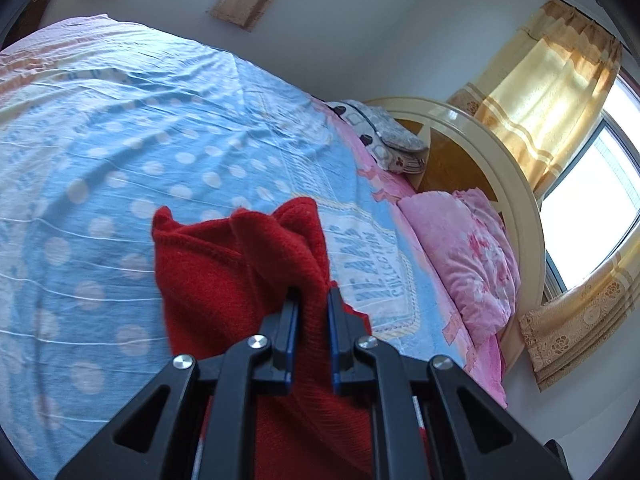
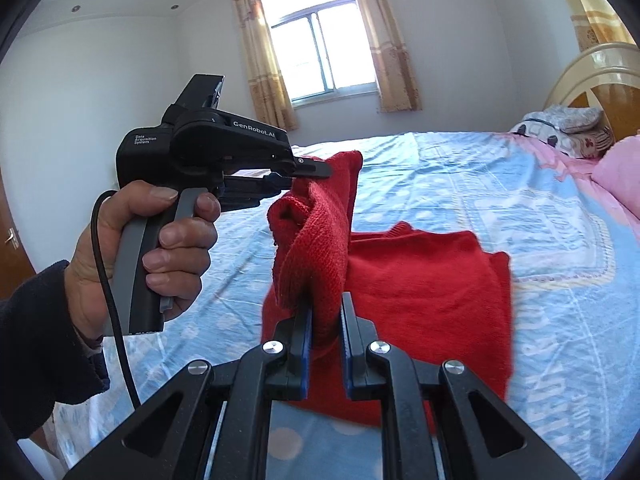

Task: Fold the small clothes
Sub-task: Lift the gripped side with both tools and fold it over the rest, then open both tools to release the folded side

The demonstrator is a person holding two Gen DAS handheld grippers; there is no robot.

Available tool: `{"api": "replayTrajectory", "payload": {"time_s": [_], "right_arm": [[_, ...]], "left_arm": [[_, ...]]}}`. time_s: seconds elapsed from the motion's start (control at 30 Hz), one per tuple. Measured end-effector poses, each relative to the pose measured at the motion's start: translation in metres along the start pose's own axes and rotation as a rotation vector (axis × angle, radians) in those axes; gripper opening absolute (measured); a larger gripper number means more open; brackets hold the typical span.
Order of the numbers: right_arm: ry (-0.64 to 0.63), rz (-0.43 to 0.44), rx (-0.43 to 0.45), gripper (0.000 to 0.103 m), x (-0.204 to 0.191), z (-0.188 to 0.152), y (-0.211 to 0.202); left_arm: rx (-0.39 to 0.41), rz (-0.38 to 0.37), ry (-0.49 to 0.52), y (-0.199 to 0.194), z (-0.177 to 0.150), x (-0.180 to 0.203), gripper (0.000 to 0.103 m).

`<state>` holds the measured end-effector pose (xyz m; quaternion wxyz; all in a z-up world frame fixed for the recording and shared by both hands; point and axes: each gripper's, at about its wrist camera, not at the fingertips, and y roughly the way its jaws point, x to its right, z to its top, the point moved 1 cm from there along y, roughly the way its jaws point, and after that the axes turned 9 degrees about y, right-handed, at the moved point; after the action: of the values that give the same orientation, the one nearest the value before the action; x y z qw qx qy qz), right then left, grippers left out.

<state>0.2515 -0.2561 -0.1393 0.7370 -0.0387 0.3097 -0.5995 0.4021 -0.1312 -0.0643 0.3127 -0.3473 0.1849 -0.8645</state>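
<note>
In the left wrist view the left claw point(image 1: 313, 300) sits at lower centre, its jaws nearly closed and pinching a fold of the red knit sweater point(image 1: 224, 272). The knit bunches up above the fingertips and drapes to the left, covering the middle of the frame.

In the right wrist view the right claw point(image 2: 326, 304) at lower centre is likewise closed tight on a gathered edge of the same sweater point(image 2: 420, 292). From that pinch a strip of red cloth rises toward centre left, where the left claw point(image 2: 310, 172) grips its other end. A hand point(image 2: 160, 248) with a dark sleeve point(image 2: 36, 352) holds that tool's grey handle at the left of the frame, a black cable hanging below it. The rest of the sweater lies spread to the right of centre on the bed point(image 2: 500, 184).

The bed carries a blue sheet point(image 1: 120, 152) with white dots. A pink pillow point(image 1: 464, 256) rests at the right beside a cream headboard point(image 1: 516, 200), and yellow curtains point(image 1: 548, 92) hang by a bright window point(image 2: 320, 52).
</note>
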Motion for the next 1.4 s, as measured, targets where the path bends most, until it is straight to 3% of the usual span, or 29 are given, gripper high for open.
{"api": "replayTrajectory", "payload": {"time_s": [0.5, 0.9, 1.1, 1.23, 1.4], "right_arm": [[0.137, -0.041, -0.072, 0.011, 0.062, -0.007, -0.016], [0.406, 0.050, -0.179, 0.011, 0.104, -0.031, -0.006], [0.475, 0.064, -0.196, 0.010, 0.117, -0.038, -0.008], [0.488, 0.034, -0.192, 0.010, 0.131, -0.040, -0.009], [0.511, 0.024, -0.141, 0.012, 0.143, -0.034, -0.021]], "left_arm": [[-0.109, -0.003, 0.081, 0.064, -0.014, 0.048, 0.013], [-0.189, 0.078, 0.215, 0.102, -0.031, 0.082, 0.013], [-0.221, 0.151, 0.323, 0.119, -0.042, 0.103, 0.013], [-0.176, 0.195, 0.431, 0.098, -0.046, 0.120, 0.022], [-0.038, 0.283, 0.538, 0.044, -0.057, 0.124, 0.071]]}}
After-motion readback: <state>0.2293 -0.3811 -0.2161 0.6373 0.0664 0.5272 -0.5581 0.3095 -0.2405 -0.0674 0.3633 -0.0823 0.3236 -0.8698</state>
